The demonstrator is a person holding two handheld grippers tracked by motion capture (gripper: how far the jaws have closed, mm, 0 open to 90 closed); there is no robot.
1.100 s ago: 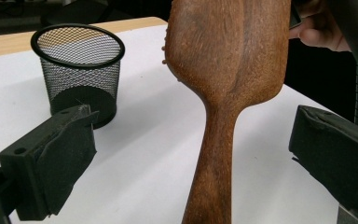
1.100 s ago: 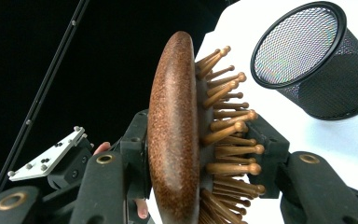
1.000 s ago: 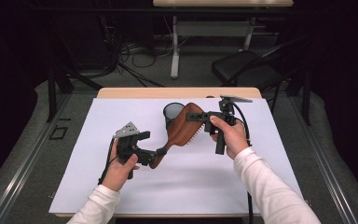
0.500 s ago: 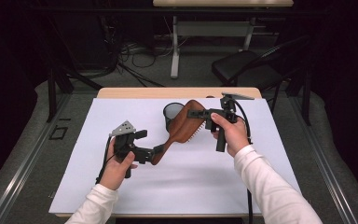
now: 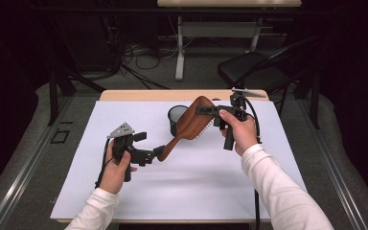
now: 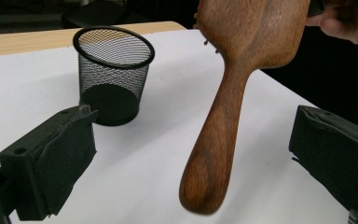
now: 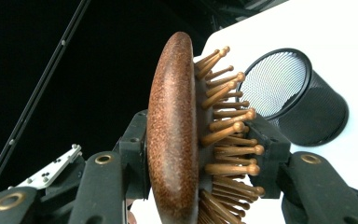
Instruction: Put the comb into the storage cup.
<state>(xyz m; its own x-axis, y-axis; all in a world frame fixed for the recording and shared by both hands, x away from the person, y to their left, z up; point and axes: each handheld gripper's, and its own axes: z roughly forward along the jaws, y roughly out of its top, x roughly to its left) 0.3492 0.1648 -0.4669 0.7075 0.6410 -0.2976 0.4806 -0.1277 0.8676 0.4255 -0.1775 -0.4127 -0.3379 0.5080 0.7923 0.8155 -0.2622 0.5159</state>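
Note:
A brown wooden hairbrush (image 5: pixel 191 125) hangs tilted above the white table, head up at the right, handle slanting down to the left. My right gripper (image 5: pixel 206 110) is shut on the hairbrush head (image 7: pixel 172 130), one pad on the smooth back, the other against the bristles. My left gripper (image 5: pixel 149 144) is open at the handle's lower end. The handle (image 6: pixel 214 144) hangs between its wide-apart jaws and touches neither pad. A black mesh cup (image 5: pixel 176 117) stands upright just behind the brush, and it is in the left gripper view (image 6: pixel 112 74) and the right gripper view (image 7: pixel 298 102).
A white sheet (image 5: pixel 139 201) covers the table, with a wooden strip (image 5: pixel 139 95) along the far edge. Behind the table are a dark chair (image 5: pixel 254 69), a desk leg and cables on the floor. The sheet's near edge runs just in front of the forearms.
The left hand has drifted slightly to the left near the handle's end. The right gripper and the brush have kept their place.

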